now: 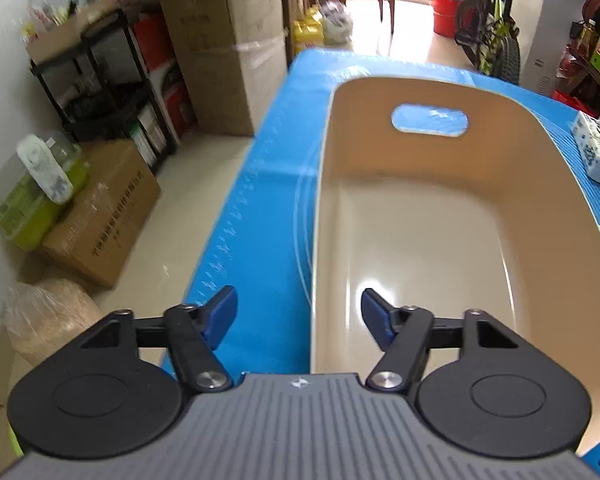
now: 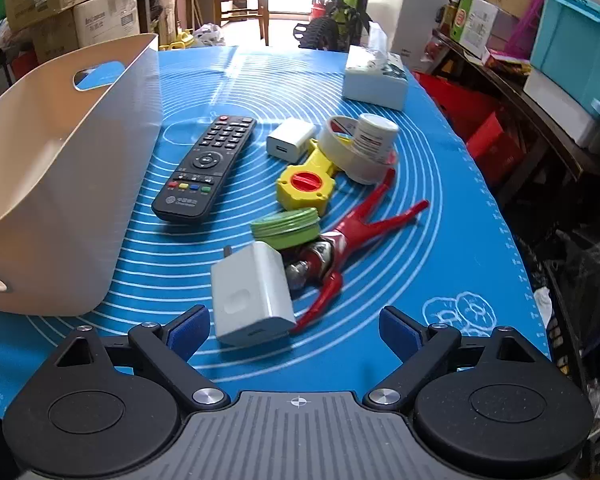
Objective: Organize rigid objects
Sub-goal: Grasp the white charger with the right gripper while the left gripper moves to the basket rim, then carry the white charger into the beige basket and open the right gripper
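An empty beige basin (image 1: 420, 240) stands on the blue mat (image 1: 276, 184). My left gripper (image 1: 298, 314) is open, its blue pads astride the basin's left wall without touching it, one outside and one inside. In the right wrist view the basin (image 2: 80, 160) is at the left. Beside it lie a black remote (image 2: 206, 168), a small white charger (image 2: 290, 140), a yellow toy (image 2: 306, 184), a tape roll (image 2: 352, 156) with a white bottle (image 2: 374, 136) in it, a green tin (image 2: 286, 228) and a red figure (image 2: 352, 236). My right gripper (image 2: 296, 330) is open just behind a large white charger (image 2: 252, 300).
A tissue box (image 2: 374, 80) sits at the mat's far edge. Cardboard boxes (image 1: 100, 216) and a black shelf (image 1: 100, 80) crowd the floor left of the table. A bicycle (image 1: 492, 32) stands beyond. Red crates (image 2: 472, 128) and a dark shelf line the right side.
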A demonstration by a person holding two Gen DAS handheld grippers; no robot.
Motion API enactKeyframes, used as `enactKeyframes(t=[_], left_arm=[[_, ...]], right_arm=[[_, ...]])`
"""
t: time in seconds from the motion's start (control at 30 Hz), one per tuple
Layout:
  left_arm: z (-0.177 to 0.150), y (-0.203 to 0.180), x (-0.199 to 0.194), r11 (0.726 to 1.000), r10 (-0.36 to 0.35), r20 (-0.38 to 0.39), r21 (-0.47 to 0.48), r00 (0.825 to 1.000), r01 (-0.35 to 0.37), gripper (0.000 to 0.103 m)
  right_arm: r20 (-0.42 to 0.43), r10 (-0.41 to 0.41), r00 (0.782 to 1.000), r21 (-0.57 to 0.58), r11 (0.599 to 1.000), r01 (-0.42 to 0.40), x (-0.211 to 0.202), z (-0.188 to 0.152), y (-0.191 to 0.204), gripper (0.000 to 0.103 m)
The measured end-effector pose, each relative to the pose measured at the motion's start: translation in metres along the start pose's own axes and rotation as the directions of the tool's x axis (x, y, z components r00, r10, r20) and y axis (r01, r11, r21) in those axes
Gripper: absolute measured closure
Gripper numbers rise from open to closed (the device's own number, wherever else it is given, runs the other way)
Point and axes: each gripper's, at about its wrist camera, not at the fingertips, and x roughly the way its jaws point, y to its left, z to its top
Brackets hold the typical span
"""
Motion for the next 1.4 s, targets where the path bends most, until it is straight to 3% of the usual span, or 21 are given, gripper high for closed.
enactKeyframes(t=[0.07, 0.27, 0.33, 0.43, 0.53, 0.67, 0.97, 1.17, 1.4], left_arm=[[-0.002, -0.001, 0.004, 1.000, -0.009, -0.030, 0.012, 1.000, 0.010, 0.056], [-0.007, -0.006, 0.008, 0.999, -0.018, -0.044, 0.048, 0.999, 0.021, 0.084], [-0.006, -0.007, 0.009, 0.999, -0.010, -0.046, 0.050, 0.999, 0.013, 0.085], [-0.005, -0.006, 0.009, 0.999, -0.030, -0.054, 0.036, 0.998, 0.032, 0.096], [-0.003, -0.002, 0.011, 0.999, -0.047, -0.059, 0.019, 0.997, 0.048, 0.097], [-0.003, 0.000, 0.011, 0.998, -0.061, -0.058, 0.007, 0.996, 0.061, 0.098], [-0.004, 0.002, 0.011, 0.997, -0.073, -0.052, 0.016, 0.996, 0.074, 0.099], [-0.003, 0.006, 0.012, 0.996, -0.093, -0.053, -0.006, 0.994, 0.093, 0.099], [-0.004, 0.006, 0.012, 0.996, -0.093, -0.051, 0.002, 0.994, 0.093, 0.099]], right_arm=[[0.010, -0.005, 1.000, -0.022, 1.000, 0.005, 0.001, 0.000, 0.005, 0.012], [0.025, -0.038, 0.999, -0.077, 0.996, 0.040, 0.009, 0.002, 0.019, 0.017], [0.024, -0.048, 0.999, -0.093, 0.994, 0.050, 0.012, 0.003, 0.025, 0.019], [0.040, -0.063, 0.997, -0.126, 0.990, 0.068, 0.014, 0.005, 0.033, 0.022], [0.052, -0.078, 0.996, -0.161, 0.983, 0.085, 0.016, 0.007, 0.041, 0.024], [0.023, -0.080, 0.997, -0.173, 0.981, 0.083, 0.025, 0.010, 0.047, 0.036], [0.027, -0.118, 0.993, -0.211, 0.970, 0.121, 0.033, 0.009, 0.056, 0.049], [-0.008, -0.043, 0.999, -0.055, 0.998, 0.042, 0.026, 0.016, 0.032, 0.049], [0.040, 0.000, 0.999, -0.004, 1.000, 0.000, 0.009, 0.017, 0.024, 0.049]])
